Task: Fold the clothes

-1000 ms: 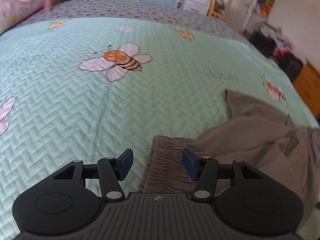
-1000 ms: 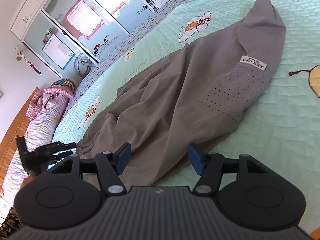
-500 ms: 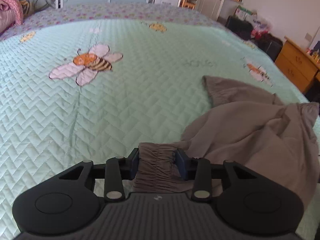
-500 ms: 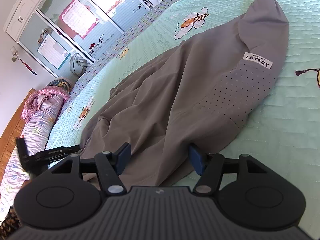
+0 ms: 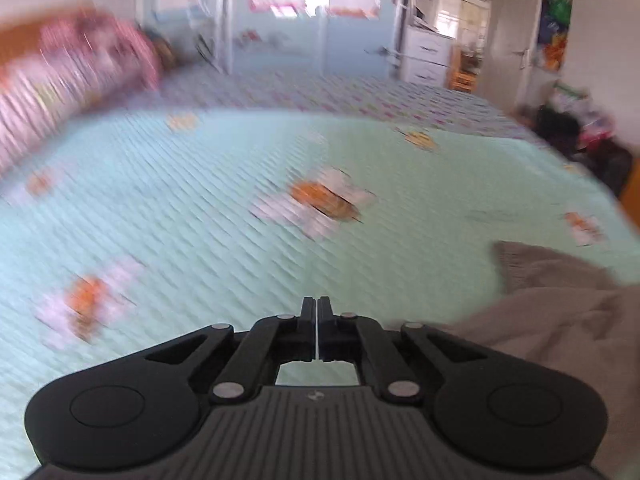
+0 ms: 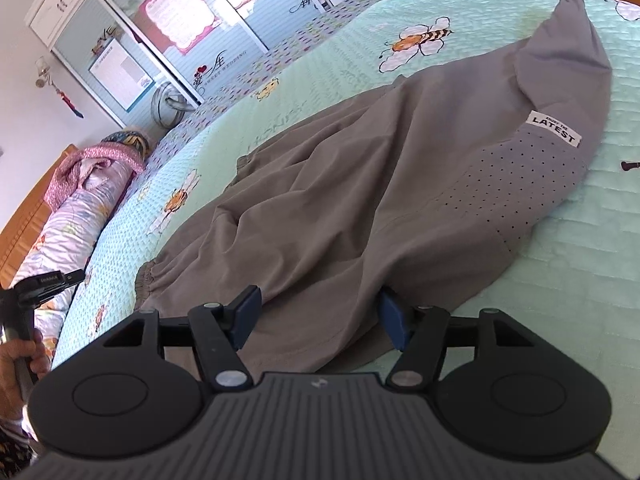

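Grey-brown trousers (image 6: 360, 184) with a white "LATEST" label (image 6: 554, 128) lie crumpled on the mint bee-print bedspread (image 5: 200, 200). My right gripper (image 6: 320, 312) is open, its blue pads on either side of the trousers' near edge without pressing it. In the blurred left wrist view my left gripper (image 5: 317, 304) is shut with no cloth between the jaws, and the trousers (image 5: 560, 320) lie off to its right. From the right wrist view the left gripper (image 6: 60, 278) is at the far left, apart from the gathered waistband (image 6: 150, 280), with a hand (image 6: 16, 364) on its handle.
A rolled pink and floral quilt (image 6: 80, 200) lies along the wooden headboard side. Pale blue wardrobe doors (image 6: 180, 20) and white drawers (image 5: 428, 56) stand beyond the bed. Dark bags (image 5: 580, 136) sit on the floor at the right.
The left gripper closed around the waistband, then rose and swung left; now it is shut with no cloth in it. The right gripper has stayed open over the trousers' edge.
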`<state>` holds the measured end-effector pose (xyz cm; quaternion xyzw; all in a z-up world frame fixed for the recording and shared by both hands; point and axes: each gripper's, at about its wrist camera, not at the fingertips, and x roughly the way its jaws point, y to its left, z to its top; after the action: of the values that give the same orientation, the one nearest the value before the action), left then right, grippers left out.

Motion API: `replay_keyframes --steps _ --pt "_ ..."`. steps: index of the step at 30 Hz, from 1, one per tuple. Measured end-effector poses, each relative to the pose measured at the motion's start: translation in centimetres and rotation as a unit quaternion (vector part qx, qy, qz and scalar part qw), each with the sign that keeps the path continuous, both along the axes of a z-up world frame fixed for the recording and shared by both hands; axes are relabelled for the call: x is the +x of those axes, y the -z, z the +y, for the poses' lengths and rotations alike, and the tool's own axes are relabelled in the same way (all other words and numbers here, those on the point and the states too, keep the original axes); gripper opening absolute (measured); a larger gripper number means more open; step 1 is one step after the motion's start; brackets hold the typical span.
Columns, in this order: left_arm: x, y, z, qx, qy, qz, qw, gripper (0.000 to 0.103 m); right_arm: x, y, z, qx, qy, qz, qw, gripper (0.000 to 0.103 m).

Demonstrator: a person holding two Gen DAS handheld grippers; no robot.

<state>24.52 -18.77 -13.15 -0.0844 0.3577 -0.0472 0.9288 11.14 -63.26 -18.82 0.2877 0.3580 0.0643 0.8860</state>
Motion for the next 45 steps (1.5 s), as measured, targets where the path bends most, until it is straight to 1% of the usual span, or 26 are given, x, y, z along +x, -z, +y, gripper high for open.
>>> replay_keyframes --steps 1,2,3,5,7,10,16,18,20,22,23,24,27,28,29,30,31,32,34,35,36,37,38,41,44,45 --pt "0.3 0.6 0.1 -0.018 0.006 0.010 0.9998 0.008 0.0 0.1 0.0 0.003 -0.001 0.002 1.000 0.066" --pt "0.7 1.2 -0.1 -0.027 0.014 0.016 0.9994 0.016 -0.1 0.3 0.0 0.005 -0.002 0.005 1.000 0.066" --pt "1.0 1.7 -0.4 -0.031 0.024 0.019 0.9991 0.028 -0.2 0.4 -0.1 0.008 -0.001 0.008 1.000 0.066" --pt "1.7 2.7 -1.0 -0.040 0.043 0.027 0.9979 0.044 -0.3 0.7 -0.2 0.010 0.001 0.014 1.000 0.066" --pt "2.3 3.3 -1.8 -0.043 0.057 0.037 0.9968 0.045 -0.4 1.0 -0.5 0.008 0.003 0.017 1.000 0.066" --pt "2.9 4.0 -3.0 -0.025 0.073 0.047 0.9959 0.047 -0.4 1.1 -0.8 0.011 0.008 0.018 1.000 0.066" --pt "4.3 5.6 -4.2 -0.027 0.101 0.079 0.9914 0.050 -0.1 1.5 -0.6 0.013 0.005 0.016 1.000 0.066" --pt "4.9 6.3 -4.6 -0.026 0.111 0.095 0.9889 0.055 0.0 1.5 -0.6 0.011 0.002 0.014 1.000 0.067" --pt "5.5 7.0 -4.9 -0.026 0.112 0.107 0.9875 0.057 -0.1 1.5 -0.6 0.011 0.002 0.013 1.000 0.067" --pt "5.2 7.0 -5.4 -0.010 0.108 0.102 0.9889 0.055 -0.1 1.5 -0.7 0.013 0.002 0.013 1.000 0.067" --pt "5.0 6.9 -5.7 -0.001 0.106 0.097 0.9896 0.051 -0.2 1.5 -0.7 0.014 0.002 0.012 1.000 0.067" --pt "4.5 6.7 -6.3 0.019 0.106 0.089 0.9902 0.046 -0.3 1.5 -0.7 0.014 0.003 0.012 1.000 0.067" --pt "2.2 5.6 -8.4 0.092 0.111 0.049 0.9884 0.039 -0.5 1.6 -0.6 0.013 0.004 0.010 1.000 0.067" --pt "0.9 5.0 -9.3 0.121 0.115 0.024 0.9857 0.038 -0.5 1.6 -0.6 0.011 0.003 0.008 1.000 0.067" --pt "-0.8 4.4 -10.5 0.162 0.124 -0.011 0.9789 0.037 -0.6 1.6 -0.5 0.010 0.003 0.007 1.000 0.067" --pt "-2.7 3.7 -11.9 0.208 0.133 -0.049 0.9679 0.037 -0.7 1.6 -0.5 0.009 0.003 0.006 1.000 0.067" --pt "-4.6 3.4 -13.2 0.250 0.142 -0.088 0.9537 0.037 -0.8 1.6 -0.5 0.009 0.004 0.005 1.000 0.067" --pt "-6.6 3.3 -14.5 0.291 0.155 -0.125 0.9357 0.037 -0.9 1.6 -0.6 0.008 0.004 0.004 1.000 0.067" --pt "-10.4 3.9 -16.9 0.359 0.189 -0.189 0.8946 0.037 -1.1 1.7 -0.6 0.008 0.005 0.003 1.000 0.067" --pt "-11.9 4.4 -17.8 0.382 0.204 -0.209 0.8767 0.037 -1.1 1.8 -0.7 0.007 0.004 0.003 1.000 0.067" --pt "-12.9 4.9 -18.4 0.395 0.214 -0.217 0.8667 0.037 -1.1 1.8 -0.7 0.006 0.004 0.003 1.000 0.067" --pt "-13.6 5.4 -18.9 0.405 0.220 -0.222 0.8594 0.037 -1.2 1.8 -0.7 0.006 0.004 0.003 1.000 0.067" --pt "-14.0 5.8 -19.1 0.408 0.221 -0.220 0.8578 0.037 -1.2 1.7 -0.7 0.005 0.004 0.004 1.000 0.067" --pt "-13.6 5.6 -18.6 0.399 0.194 -0.210 0.8712 0.034 -1.2 1.6 -0.6 0.004 0.005 0.006 1.000 0.067" --pt "-11.8 4.2 -16.7 0.397 0.137 -0.217 0.8811 0.030 -1.2 1.5 -0.6 0.003 0.006 0.008 1.000 0.067" --pt "-10.7 3.5 -15.8 0.392 0.114 -0.214 0.8875 0.030 -1.2 1.4 -0.6 0.002 0.007 0.009 1.000 0.067"
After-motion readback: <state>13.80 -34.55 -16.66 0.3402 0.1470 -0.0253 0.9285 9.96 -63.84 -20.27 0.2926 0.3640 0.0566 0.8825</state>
